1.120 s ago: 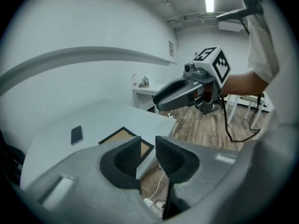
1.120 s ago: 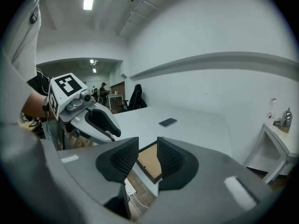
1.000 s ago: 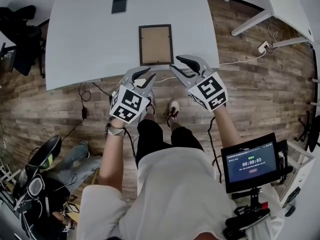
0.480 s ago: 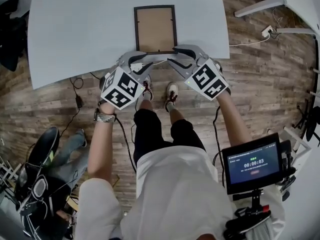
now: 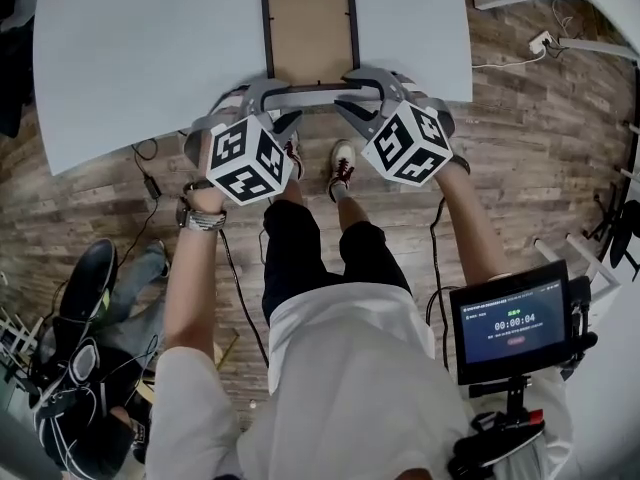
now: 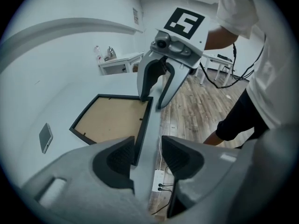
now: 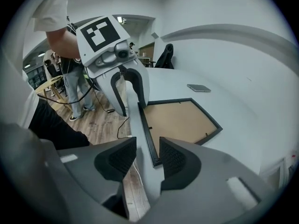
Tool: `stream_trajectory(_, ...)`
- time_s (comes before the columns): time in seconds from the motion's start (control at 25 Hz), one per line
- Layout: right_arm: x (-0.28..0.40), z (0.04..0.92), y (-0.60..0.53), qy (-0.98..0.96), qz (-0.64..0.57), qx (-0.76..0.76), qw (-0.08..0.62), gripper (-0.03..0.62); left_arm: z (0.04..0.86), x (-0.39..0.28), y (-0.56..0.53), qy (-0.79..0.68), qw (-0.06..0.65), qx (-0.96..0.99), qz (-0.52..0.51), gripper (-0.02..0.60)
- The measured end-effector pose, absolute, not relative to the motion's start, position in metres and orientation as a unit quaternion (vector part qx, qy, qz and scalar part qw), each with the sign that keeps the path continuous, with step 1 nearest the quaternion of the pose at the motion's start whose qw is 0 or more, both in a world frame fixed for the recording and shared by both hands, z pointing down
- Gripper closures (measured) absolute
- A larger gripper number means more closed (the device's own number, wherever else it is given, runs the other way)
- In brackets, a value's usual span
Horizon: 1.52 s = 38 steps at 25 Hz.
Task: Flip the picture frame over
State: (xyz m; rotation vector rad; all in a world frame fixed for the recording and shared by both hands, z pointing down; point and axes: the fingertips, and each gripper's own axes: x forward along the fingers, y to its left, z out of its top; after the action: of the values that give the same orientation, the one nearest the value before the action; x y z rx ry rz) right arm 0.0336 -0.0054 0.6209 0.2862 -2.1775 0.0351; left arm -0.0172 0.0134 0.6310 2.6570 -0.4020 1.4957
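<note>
Two wide-open tongs: left gripper (image 6: 148, 146) & right gripper (image 7: 147, 146) are hovering at near corners of frame (image 5: 310, 33), jaws just been opening, nothing btwn pads. It's lying back-up by near edge of table (image 5: 130, 48). Risk: pads catching only thin rim, it's slipping or sliding off.

Table (image 5: 130, 58) lies open to the left and right of the frame (image 5: 310, 30); a phone (image 6: 45, 137) sits well apart at its far left
</note>
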Motion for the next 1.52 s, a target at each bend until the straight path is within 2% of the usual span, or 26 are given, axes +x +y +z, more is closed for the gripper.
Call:
stream_trajectory(0.2,0.038,0.628,-0.006,-0.868,-0.016,0.107,0.484,0.419,0.638,-0.021,0.010,-0.122,0.005,0.848,0.515,0.394)
stream_trajectory(0.44,0.044,0.630,-0.005,-0.867,-0.011,0.106,0.487,0.426,0.641,-0.017,0.009,-0.125,-0.021,0.832,0.539,0.394)
stream_trajectory(0.6,0.060,0.627,-0.007,-0.868,-0.015,0.116,0.483,0.462,0.637,-0.001,0.006,-0.130,-0.021,0.830,0.542,0.396)
stream_trajectory(0.92,0.060,0.629,0.014,-0.867,-0.030,0.108,0.485,0.450,0.638,-0.001,0.026,-0.145,-0.018,0.832,0.535,0.397)
stream_trajectory(1.16,0.055,0.633,0.021,-0.865,-0.047,0.110,0.488,0.451,0.641,-0.008,0.025,-0.177,-0.023,0.824,0.537,0.439)
stream_trajectory(1.36,0.050,0.632,0.018,-0.859,-0.098,0.134,0.484,0.515,0.642,-0.016,0.022,-0.207,-0.068,0.806,0.551,0.488)
stream_trajectory(1.52,0.046,0.631,0.020,-0.858,-0.129,0.143,0.477,0.519,0.640,-0.021,0.023,-0.223,-0.083,0.803,0.547,0.492)
